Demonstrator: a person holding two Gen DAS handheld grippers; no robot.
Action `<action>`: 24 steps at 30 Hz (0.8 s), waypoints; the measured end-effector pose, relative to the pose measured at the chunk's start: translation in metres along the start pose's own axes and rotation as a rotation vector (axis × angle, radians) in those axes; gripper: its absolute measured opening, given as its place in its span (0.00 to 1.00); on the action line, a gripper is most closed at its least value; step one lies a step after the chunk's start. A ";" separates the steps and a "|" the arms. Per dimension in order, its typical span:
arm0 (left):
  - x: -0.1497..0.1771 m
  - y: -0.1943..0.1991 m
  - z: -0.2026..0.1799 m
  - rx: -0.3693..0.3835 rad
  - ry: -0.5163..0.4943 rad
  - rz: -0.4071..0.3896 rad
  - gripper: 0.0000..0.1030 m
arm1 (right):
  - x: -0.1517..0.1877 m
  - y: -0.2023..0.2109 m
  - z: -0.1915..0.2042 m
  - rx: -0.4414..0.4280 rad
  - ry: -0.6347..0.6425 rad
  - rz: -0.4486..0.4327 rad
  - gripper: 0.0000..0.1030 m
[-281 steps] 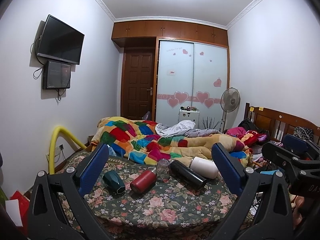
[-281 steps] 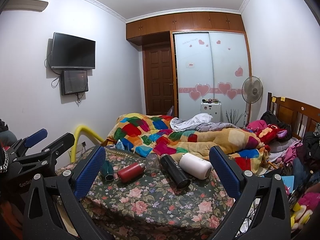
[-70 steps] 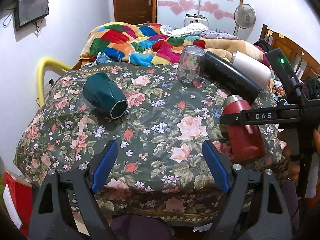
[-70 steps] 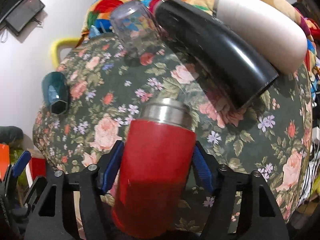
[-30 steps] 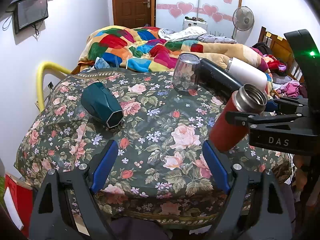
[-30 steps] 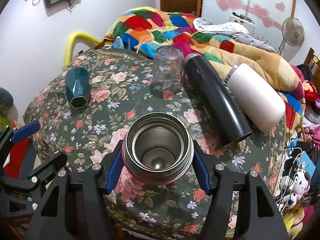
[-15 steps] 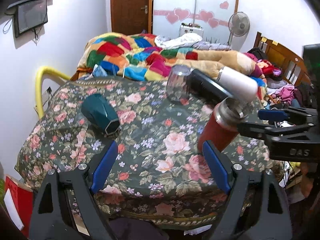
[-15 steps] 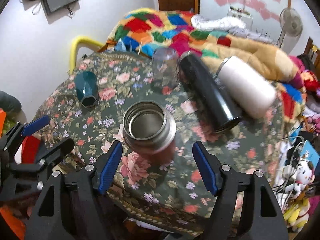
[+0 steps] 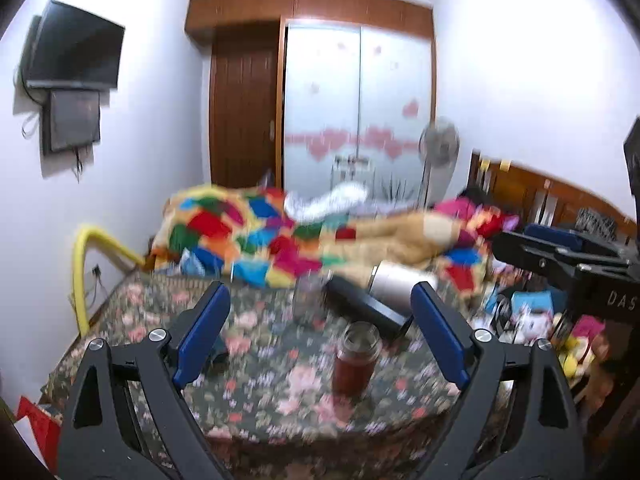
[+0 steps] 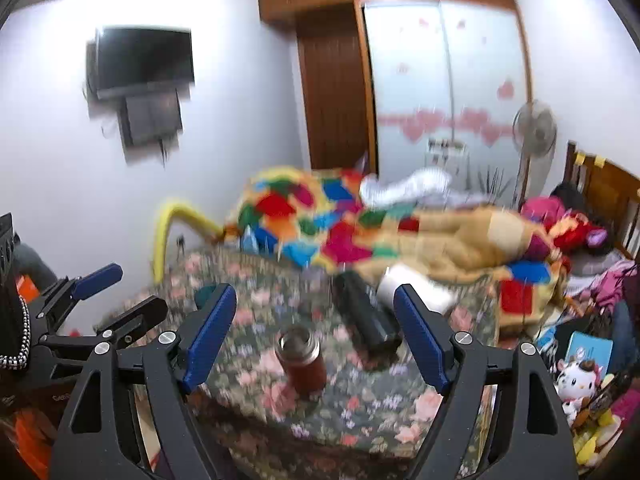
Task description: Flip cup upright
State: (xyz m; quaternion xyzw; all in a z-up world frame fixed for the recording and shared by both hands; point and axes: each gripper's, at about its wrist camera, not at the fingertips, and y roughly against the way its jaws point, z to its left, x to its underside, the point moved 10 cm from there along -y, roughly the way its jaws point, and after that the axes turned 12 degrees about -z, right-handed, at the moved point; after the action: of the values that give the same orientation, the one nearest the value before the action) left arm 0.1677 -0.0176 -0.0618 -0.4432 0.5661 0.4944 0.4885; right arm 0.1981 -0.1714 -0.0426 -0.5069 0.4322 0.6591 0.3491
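Observation:
The red cup [image 9: 355, 362] with a steel rim stands upright, mouth up, on the floral tablecloth [image 9: 280, 400]. It also shows in the right wrist view [image 10: 303, 360]. My left gripper [image 9: 320, 336] is open and empty, pulled back above the near table edge. My right gripper [image 10: 316, 336] is open and empty, also drawn back from the cup. The right gripper shows from the side in the left wrist view [image 9: 560, 252]. Both views are motion-blurred.
A black flask [image 9: 366, 310], a white flask [image 9: 400, 280] and a clear glass [image 9: 306, 296] sit behind the cup. A dark green cup [image 9: 218, 354] lies left, partly hidden by my left finger. A patchwork quilt [image 9: 280, 240] covers the bed beyond.
The right gripper has let go of the red cup, which now stands upright on the table. Both grippers have drawn back and tilted up.

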 end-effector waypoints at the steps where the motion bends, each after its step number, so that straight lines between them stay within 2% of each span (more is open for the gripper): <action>1: -0.009 0.008 -0.002 -0.003 0.004 -0.029 0.89 | -0.009 0.012 0.002 0.004 -0.001 -0.046 0.77; 6: -0.034 0.037 -0.003 -0.045 0.021 -0.132 0.91 | -0.030 0.046 0.008 0.031 -0.007 -0.177 0.79; 9: -0.039 0.048 0.000 -0.061 0.033 -0.160 0.93 | -0.032 0.055 0.011 0.045 0.000 -0.209 0.81; 13: -0.041 0.059 0.002 -0.089 0.031 -0.181 0.97 | -0.028 0.059 0.014 0.067 0.016 -0.216 0.86; 18: -0.036 0.066 0.002 -0.117 0.019 -0.181 0.99 | -0.020 0.059 0.016 0.084 0.024 -0.209 1.00; 24: -0.033 0.074 0.001 -0.129 0.005 -0.180 1.00 | -0.017 0.069 0.016 0.083 0.027 -0.207 1.00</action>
State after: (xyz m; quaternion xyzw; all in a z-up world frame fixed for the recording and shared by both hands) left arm 0.0991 -0.0072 -0.0195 -0.5241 0.4921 0.4830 0.4999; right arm 0.1344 -0.1836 -0.0089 -0.5426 0.4092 0.5940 0.4303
